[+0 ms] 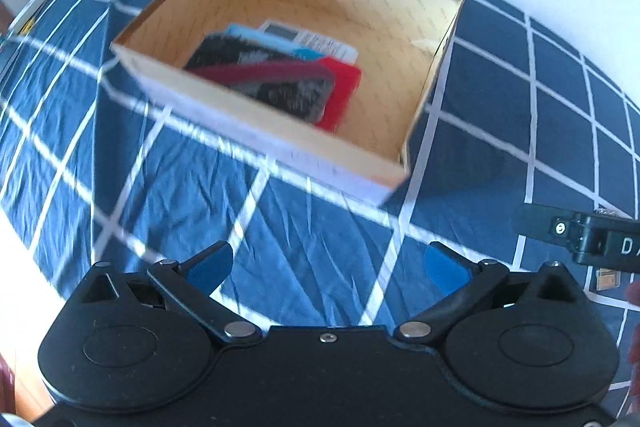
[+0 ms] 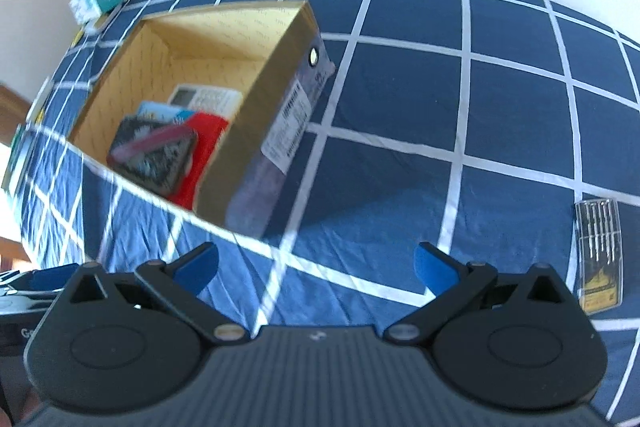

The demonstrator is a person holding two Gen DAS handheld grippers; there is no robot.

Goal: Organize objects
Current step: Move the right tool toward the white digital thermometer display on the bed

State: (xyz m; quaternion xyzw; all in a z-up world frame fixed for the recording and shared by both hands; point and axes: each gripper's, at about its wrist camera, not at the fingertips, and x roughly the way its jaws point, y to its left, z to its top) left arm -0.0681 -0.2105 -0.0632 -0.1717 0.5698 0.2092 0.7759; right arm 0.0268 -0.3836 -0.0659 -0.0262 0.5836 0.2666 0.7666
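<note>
Where the creased navy cloth (image 1: 304, 227) with its white grid spreads, the square cardboard box (image 1: 432, 39) sits open, holding a fuzzy black pouch (image 1: 260, 75) over a red case (image 1: 344, 95). Only the right view shows a clear screwdriver set (image 2: 599, 251), right of the box. Both the left gripper (image 1: 327, 267) and the right gripper (image 2: 316, 265) are spread wide, empty.

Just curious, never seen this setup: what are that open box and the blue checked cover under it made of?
The box looks like cardboard: thin stiff walls, matte tan inside, a printed label stuck on its outer side. The cover looks like woven cloth, probably cotton: matte navy with white lines, and fine creases near the cameras. The exact fibre can't be told.
</note>
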